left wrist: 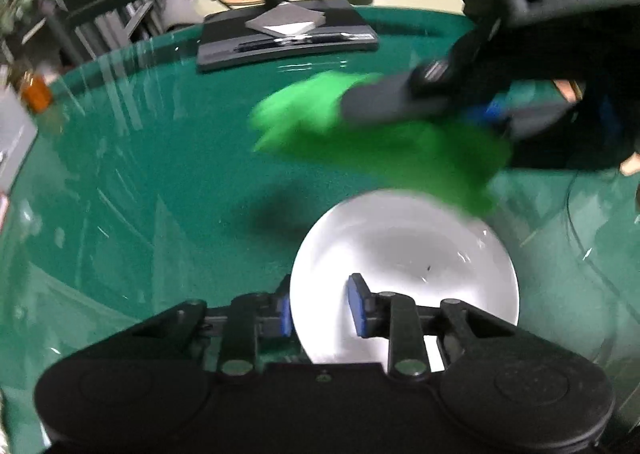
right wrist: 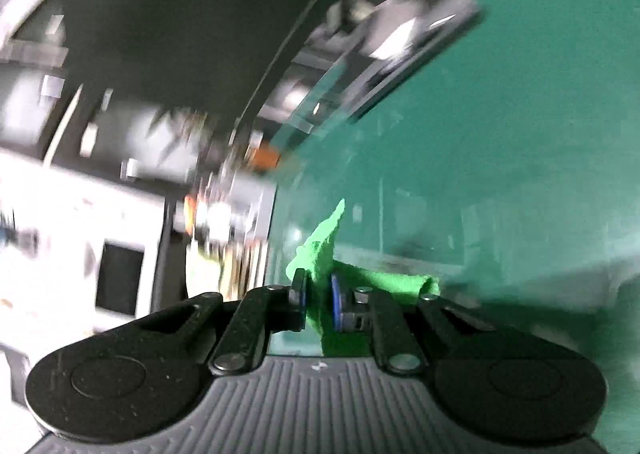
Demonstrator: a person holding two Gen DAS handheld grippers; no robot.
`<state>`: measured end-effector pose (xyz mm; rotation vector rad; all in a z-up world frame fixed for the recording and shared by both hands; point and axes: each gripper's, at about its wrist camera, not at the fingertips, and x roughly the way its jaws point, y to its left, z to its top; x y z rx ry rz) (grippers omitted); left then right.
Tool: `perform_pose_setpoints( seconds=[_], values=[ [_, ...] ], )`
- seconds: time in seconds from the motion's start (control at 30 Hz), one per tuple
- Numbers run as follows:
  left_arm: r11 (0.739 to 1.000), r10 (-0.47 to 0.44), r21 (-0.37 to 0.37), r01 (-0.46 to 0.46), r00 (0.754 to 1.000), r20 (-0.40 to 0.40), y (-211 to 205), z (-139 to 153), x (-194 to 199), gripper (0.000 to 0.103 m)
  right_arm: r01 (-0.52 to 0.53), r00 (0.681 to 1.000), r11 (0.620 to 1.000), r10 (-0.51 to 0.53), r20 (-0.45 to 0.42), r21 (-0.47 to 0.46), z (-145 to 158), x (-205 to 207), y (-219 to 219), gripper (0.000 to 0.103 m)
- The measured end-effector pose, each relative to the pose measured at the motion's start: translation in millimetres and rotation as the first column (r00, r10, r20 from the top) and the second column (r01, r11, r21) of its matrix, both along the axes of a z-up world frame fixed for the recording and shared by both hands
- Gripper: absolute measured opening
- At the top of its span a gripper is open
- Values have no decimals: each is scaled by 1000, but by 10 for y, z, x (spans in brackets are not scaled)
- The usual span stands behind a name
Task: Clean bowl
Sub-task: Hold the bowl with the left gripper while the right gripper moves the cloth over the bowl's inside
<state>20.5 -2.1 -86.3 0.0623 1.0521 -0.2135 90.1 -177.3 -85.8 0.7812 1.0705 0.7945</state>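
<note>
Left wrist view only: left gripper (left wrist: 324,304) fingers straddle white bowl (left wrist: 404,278) rim, contact unclear. Right wrist view: right gripper (right wrist: 318,304) fingers pinch green cloth (right wrist: 320,254).

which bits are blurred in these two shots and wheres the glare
Left wrist view: the bright green cloth and the right gripper smear with motion; the white round bowl is overexposed; streaks glare on the green tabletop. Right wrist view: background streaked, cloth sharper.
</note>
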Motion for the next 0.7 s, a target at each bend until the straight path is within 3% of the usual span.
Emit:
perform_pose_setpoints(
  seconds=[0.07, 0.1, 0.13, 0.3, 0.4, 0.57, 0.7],
  values=[
    [1000, 0, -2, 0, 1000, 7, 1, 1, -16, 27, -69, 996, 994, 73, 47, -82, -39, -59, 223, 12],
    [1000, -1, -4, 1, 1000, 9, 1, 0, -23, 27, -99, 991, 987, 110, 76, -130, -65, -95, 317, 5],
    [1000, -1, -5, 2, 1000, 11, 2, -1, -30, 26, -100, 987, 984, 117, 110, -145, -64, -118, 332, 5],
    [1000, -20, -13, 20, 1000, 15, 17, -3, -44, 26, 38, 968, 967, 27, 251, -251, 87, -198, 188, 5],
    [999, -38, -16, 38, 999, 20, 31, -21, -33, 26, 77, 970, 962, -12, 243, -261, 121, -238, 223, 8],
    [997, -70, -31, 70, 997, 29, 80, -41, -9, 26, -20, 980, 971, 66, 188, -240, 62, -329, 620, 6],
    [995, -93, -35, 94, 995, 39, 93, -51, -32, 26, 84, 986, 968, -47, 158, -238, 107, -334, 484, 5]
  ],
)
